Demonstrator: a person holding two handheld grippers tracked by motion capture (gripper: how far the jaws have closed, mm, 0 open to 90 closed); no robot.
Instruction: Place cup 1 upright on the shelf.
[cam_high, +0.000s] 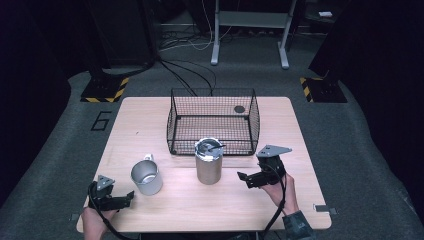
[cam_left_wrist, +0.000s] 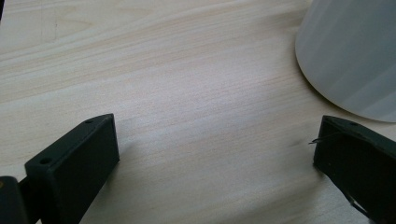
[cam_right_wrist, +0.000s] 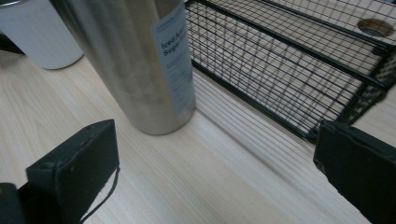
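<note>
Lining up right gripper (cam_high: 243, 179) on steel canister (cam_high: 208, 162), left gripper (cam_high: 131, 196) by white mug (cam_high: 146, 177).
Both released, holding nothing. Approach canister square, mid-height, avoid wire basket (cam_high: 175, 120) behind; close slow, it's tall/tippy.

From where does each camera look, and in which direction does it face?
High view: above the person's side, facing forward and down on the table; both hands with grippers show.
Left gripper view: rides the left gripper, open jaws facing the white mug.
Right gripper view: rides the right gripper, open jaws facing the steel canister and wire basket.
Both gripper views share the mug.
</note>
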